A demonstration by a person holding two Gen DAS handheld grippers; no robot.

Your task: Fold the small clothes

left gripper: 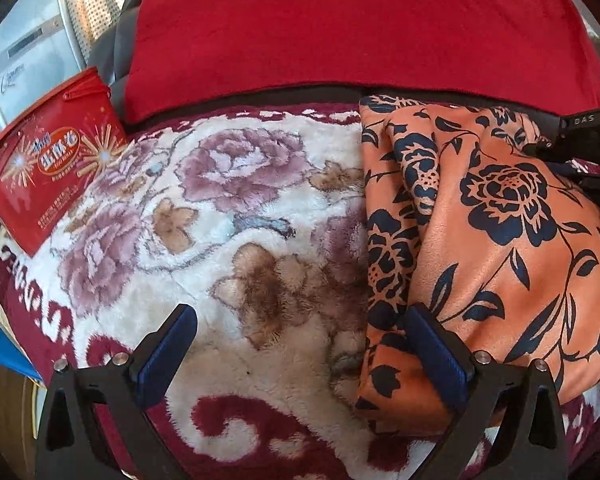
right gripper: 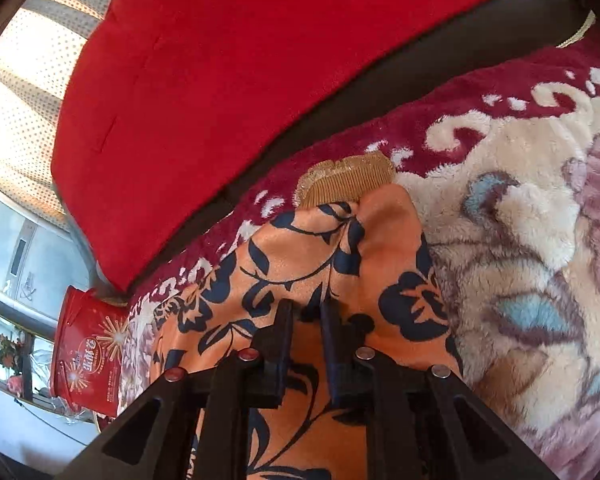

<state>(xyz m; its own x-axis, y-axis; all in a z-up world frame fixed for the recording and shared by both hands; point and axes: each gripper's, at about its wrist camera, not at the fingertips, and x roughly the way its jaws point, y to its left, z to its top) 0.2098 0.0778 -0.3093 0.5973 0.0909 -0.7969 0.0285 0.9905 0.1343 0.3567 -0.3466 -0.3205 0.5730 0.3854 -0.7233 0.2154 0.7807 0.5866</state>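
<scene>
An orange garment with a dark blue flower print (left gripper: 500,240) lies folded on the flowered plush blanket (left gripper: 220,208), at the right in the left wrist view. My left gripper (left gripper: 300,320) is open and empty; its right finger (left gripper: 436,348) rests at the garment's near left edge. My right gripper (right gripper: 306,308) is nearly shut, its fingers (right gripper: 278,344) pinching a fold of the garment (right gripper: 300,264). A gold ribbed cuff (right gripper: 344,180) shows at the garment's far end. The right gripper's body (left gripper: 588,136) shows at the right edge of the left wrist view.
A red cushion (left gripper: 360,28) leans on the dark sofa back behind the blanket. A red snack box (left gripper: 48,156) stands at the blanket's left edge; it also shows in the right wrist view (right gripper: 88,344). A curtain (right gripper: 24,92) hangs behind.
</scene>
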